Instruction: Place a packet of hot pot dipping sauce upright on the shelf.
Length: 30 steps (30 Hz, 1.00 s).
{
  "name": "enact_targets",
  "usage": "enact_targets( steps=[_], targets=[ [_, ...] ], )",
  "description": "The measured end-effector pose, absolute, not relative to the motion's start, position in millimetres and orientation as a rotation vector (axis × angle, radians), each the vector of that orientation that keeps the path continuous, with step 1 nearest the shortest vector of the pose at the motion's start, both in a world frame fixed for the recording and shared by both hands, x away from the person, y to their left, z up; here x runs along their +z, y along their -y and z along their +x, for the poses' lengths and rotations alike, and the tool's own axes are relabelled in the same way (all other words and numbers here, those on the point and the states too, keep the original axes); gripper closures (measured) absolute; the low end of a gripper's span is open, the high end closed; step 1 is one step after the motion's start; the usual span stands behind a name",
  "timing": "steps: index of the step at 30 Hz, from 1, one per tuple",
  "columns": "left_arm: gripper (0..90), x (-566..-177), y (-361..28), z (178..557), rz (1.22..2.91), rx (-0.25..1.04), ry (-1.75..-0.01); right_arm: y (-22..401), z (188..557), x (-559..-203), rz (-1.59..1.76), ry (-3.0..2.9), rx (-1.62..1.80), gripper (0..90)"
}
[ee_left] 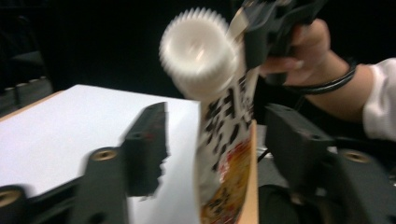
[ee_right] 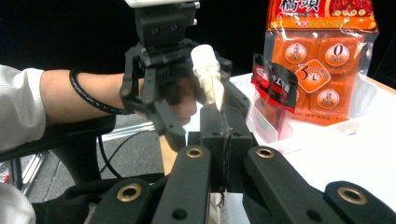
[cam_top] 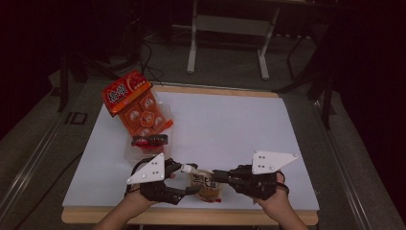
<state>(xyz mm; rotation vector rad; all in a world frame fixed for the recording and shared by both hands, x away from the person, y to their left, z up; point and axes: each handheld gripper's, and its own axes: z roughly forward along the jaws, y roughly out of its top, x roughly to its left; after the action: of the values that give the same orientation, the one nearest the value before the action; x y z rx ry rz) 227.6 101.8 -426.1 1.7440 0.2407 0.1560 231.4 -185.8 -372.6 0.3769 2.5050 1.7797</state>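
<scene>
Low at the bottom centre of the high view, your two tongs meet over a spouted pouch (cam_top: 207, 186) near the front edge of the white surface (cam_top: 230, 124). Right tongs (ee_right: 223, 140): jaws pressed together, clamped on the pouch's edge. Left tongs (ee_left: 210, 140): jaws about half apart, straddling the pouch; contact with it can't be told. White ribbed cap (ee_left: 200, 49) sits at the upper centre of the left gripper view. Orange snack pack (cam_top: 136, 108) lies upper left.
</scene>
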Motion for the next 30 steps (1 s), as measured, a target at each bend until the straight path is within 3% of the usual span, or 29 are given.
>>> enact_targets(
  steps=[2,12,26,30],
  targets=[
    [55.4,-425,-100,228,1.768,0.164,-0.222,187,233,-375,0.385,-2.508,1.782,89.9],
    [84.2,-426,-97,237,1.830,0.164,-0.242,187,236,-379,0.407,-2.520,1.758,89.8],
    [89.7,-418,-98,243,1.862,0.137,-0.226,189,241,-381,0.448,-2.486,1.777,86.1],
    [89.8,-412,-99,242,1.881,0.148,-0.215,191,241,-379,0.454,-2.457,1.799,76.9]
  ],
)
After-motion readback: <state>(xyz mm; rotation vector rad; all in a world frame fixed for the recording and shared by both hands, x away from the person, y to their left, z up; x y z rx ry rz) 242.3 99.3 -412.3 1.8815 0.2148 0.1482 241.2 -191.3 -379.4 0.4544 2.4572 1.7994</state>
